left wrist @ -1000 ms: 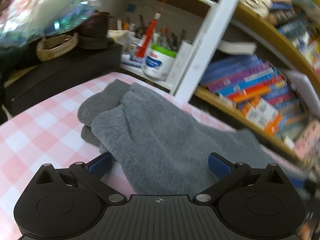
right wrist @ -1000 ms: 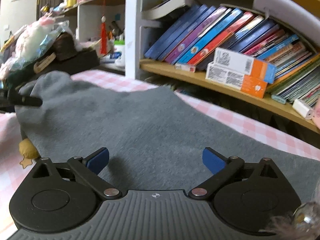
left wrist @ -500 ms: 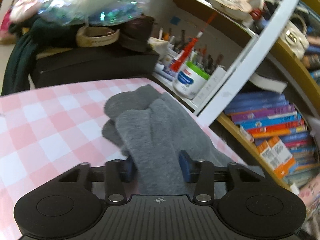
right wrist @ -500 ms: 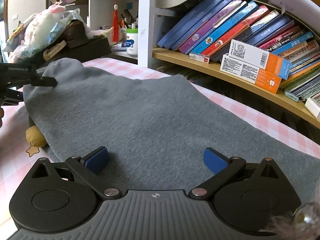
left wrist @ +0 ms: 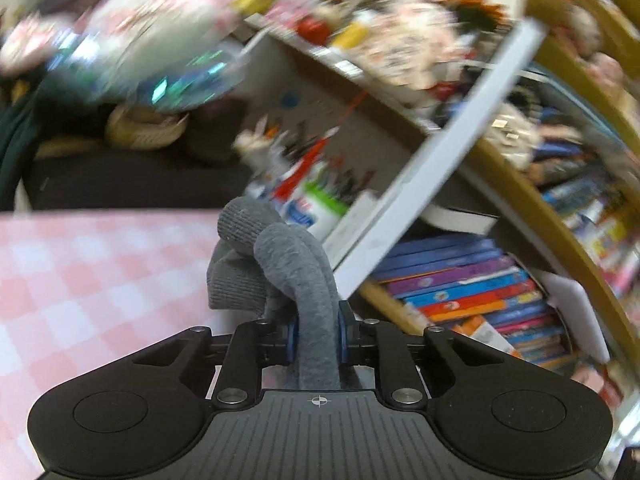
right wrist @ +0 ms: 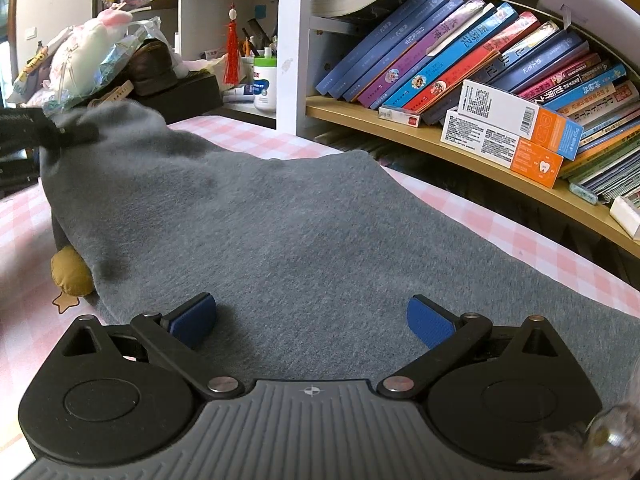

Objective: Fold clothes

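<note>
Since earlier: left tool (left wrist: 316, 338) closing, pinching grey garment (right wrist: 280, 232) edge; garment lies lengthwise left-right; right tool (right wrist: 312, 322) open

Each camera sits just behind its own tongs, looking forward along them. The left view faces almost level toward the blurred shelves, close over the grey garment (left wrist: 296, 276). The right view tilts down across the same garment (right wrist: 320, 240). Both share the pink checked bench (left wrist: 80, 272), bookshelf (right wrist: 440, 136) and white jar (right wrist: 265, 84).
</note>
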Motion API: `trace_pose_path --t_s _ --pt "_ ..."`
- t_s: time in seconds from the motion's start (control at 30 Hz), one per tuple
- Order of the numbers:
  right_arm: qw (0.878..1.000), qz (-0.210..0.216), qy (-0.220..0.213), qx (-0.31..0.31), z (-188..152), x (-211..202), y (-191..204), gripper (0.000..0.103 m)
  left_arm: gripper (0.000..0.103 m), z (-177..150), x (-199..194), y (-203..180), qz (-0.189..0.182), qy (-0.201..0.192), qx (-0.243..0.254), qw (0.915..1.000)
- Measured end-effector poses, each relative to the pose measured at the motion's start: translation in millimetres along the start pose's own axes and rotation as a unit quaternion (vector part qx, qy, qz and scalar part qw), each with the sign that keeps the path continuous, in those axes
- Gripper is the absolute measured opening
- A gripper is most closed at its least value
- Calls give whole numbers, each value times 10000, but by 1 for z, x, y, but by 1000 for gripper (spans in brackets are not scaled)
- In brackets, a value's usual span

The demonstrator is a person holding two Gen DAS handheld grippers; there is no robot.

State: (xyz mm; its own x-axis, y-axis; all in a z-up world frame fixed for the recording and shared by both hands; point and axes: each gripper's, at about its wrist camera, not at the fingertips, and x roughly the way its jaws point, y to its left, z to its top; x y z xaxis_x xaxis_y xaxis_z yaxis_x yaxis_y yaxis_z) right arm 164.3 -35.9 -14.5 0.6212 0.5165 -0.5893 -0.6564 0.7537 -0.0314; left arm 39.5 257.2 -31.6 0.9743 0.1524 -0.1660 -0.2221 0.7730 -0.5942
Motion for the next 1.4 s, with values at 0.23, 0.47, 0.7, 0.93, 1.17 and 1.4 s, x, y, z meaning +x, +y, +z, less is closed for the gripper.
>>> trace_pose_path --t_s 0.23,0.47,0.7,0.93,1.17,1.4 --pt "10000 26 14 25 1 0 0 103 16 -8 -16 -48 -570 -376 1322 9889" --pt "9980 396 -387 304 -2 -15 -7 103 17 -30 -29 -95 -812 -447 2569 9620" --pt "9768 892 -1054 1636 -19 -65 -54 103 19 -61 -31 -134 -962 -54 3547 9300" --pt "9255 1584 -1504 3095 -37 -90 -101 103 76 -98 -28 -167 -1929 1356 4271 8729" --pt "9287 1726 -1054 3109 -36 -75 -94 103 87 -57 -37 -134 -2315 830 2916 9244" --pt "9190 1835 -365 3470 -38 -57 -84 90 81 -24 -20 -87 -1669 692 1236 9757"
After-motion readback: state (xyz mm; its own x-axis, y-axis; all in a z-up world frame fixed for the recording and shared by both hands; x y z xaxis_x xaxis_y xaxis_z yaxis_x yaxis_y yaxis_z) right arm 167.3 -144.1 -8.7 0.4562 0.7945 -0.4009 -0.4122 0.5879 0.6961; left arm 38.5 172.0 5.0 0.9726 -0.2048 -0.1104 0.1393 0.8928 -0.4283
